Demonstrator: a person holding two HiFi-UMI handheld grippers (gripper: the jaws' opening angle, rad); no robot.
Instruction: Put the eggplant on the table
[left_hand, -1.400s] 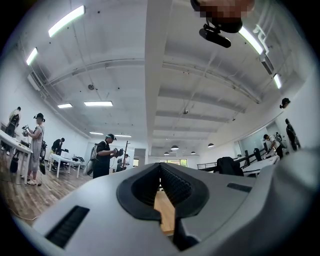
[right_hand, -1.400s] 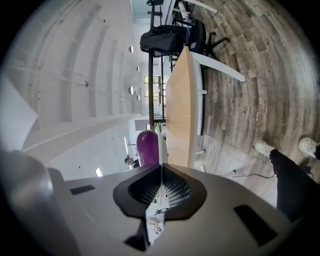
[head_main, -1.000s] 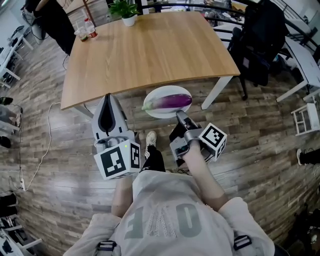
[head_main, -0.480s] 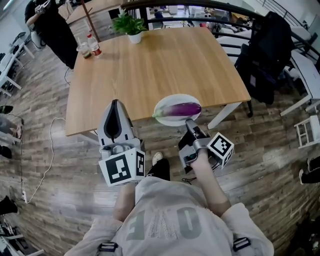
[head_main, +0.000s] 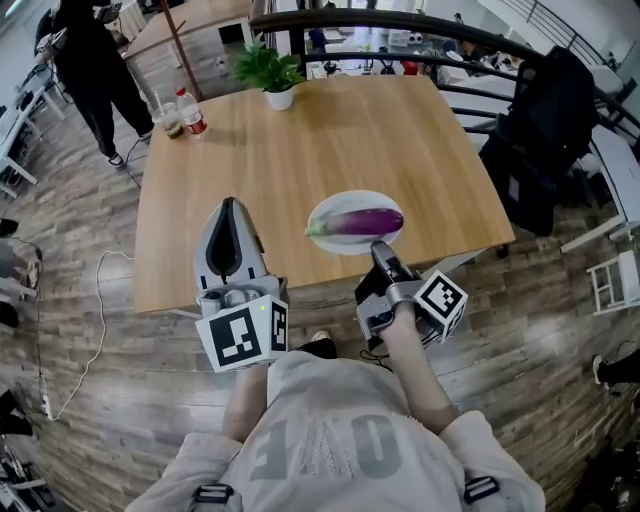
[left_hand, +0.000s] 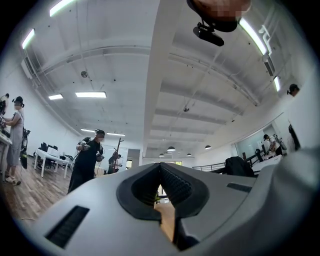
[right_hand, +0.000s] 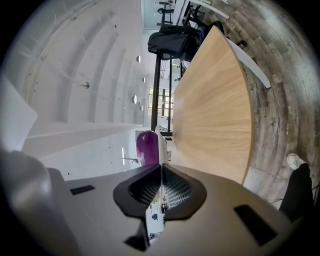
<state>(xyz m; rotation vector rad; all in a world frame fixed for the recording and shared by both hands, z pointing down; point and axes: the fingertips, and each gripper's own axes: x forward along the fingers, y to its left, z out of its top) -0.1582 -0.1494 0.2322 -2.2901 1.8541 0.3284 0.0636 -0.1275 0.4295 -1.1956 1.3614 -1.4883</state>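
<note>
While the right gripper (head_main: 378, 248) pinches the near rim of the round white plate (head_main: 350, 203), the long glossy purple eggplant (head_main: 360, 221) lies across that plate, green stem end to the left. Plate sits over the near edge of the light wooden table (head_main: 330, 140); can't tell if it rests on the wood or is held just above. Right gripper view: jaws closed tight on the thin plate rim (right_hand: 161, 145), eggplant (right_hand: 147, 147) just past them. Left gripper (head_main: 229, 203) near the table's front edge, well left of the plate; its own view shows jaws closed together, nothing between. Far side of table: small potted green plant (head_main: 270, 72), red-labelled plastic bottle (head_main: 191, 112)
</note>
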